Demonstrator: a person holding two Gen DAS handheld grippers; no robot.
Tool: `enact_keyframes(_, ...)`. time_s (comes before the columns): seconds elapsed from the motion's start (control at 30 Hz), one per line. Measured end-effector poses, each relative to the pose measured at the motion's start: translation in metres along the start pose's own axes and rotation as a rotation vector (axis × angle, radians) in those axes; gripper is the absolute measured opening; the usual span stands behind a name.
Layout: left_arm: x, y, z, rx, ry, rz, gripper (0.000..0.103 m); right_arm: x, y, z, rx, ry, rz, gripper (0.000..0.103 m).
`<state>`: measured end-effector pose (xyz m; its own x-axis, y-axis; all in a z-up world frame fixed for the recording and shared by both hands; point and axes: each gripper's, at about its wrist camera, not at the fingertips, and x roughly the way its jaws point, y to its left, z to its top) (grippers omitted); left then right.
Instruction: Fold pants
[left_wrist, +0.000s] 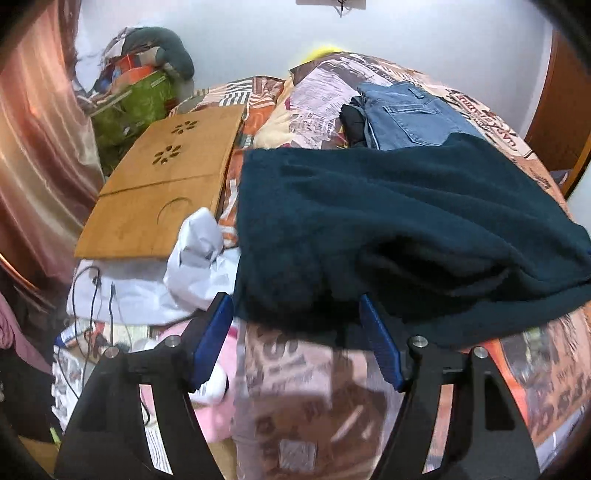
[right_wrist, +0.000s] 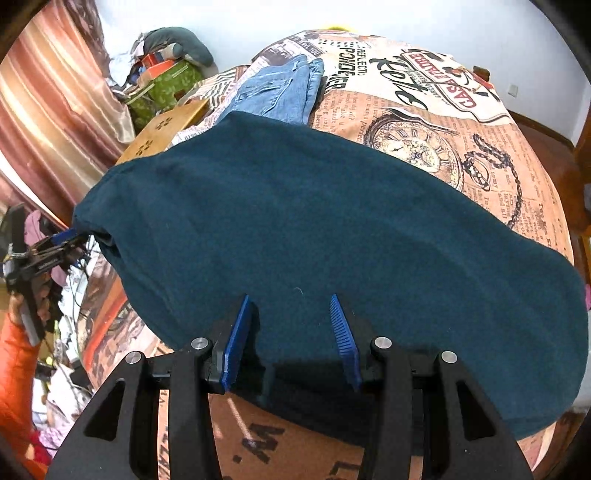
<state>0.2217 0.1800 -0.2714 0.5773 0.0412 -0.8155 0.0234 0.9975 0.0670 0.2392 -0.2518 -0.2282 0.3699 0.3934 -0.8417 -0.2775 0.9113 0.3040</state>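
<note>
Blue-padded right tool (right_wrist: 291, 339) low over the near hem of the dark teal fleece pants (right_wrist: 314, 236), half open, pads clear of the cloth, nothing held. Left tool (left_wrist: 295, 343) wide open at the garment's left end, edge between the pads, unpinched. Lying already doubled into a long band across the newspaper-print bedspread (right_wrist: 443, 147); probably one or two cross folds left. Folded blue jeans (right_wrist: 280, 92) behind.

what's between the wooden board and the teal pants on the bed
In the left wrist view, a strip of printed bedspread separates the wooden board from the teal pants, with crumpled white cloth at its near end.
</note>
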Motion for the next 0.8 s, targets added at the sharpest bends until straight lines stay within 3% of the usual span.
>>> enact_keyframes(0.17,0.016,-0.021,0.011,0.091,-0.046,0.078,0.070,-0.004,-0.001,0.003,0.019,-0.006,0.018,0.041)
enact_keyframes(0.3,0.018,-0.037,0.013,0.186,-0.094,0.123,0.042,-0.006,0.001,0.007,0.019,-0.014,0.018,0.041)
enact_keyframes(0.53,-0.023,-0.016,0.030,0.194,-0.195,0.121,0.029,-0.010,0.017,0.017,-0.019,-0.042,0.033,0.041)
enact_keyframes(0.67,-0.034,0.000,0.025,0.188,-0.175,0.079,0.028,0.005,0.022,0.014,-0.042,-0.004,0.041,0.041)
enact_keyframes(0.73,-0.024,0.005,0.013,0.201,-0.126,0.086,0.028,0.017,0.025,0.007,-0.059,0.027,0.027,0.042)
enact_keyframes(0.8,-0.005,0.013,0.002,0.179,-0.064,0.130,0.022,0.018,0.029,0.002,-0.088,0.010,0.004,0.042)
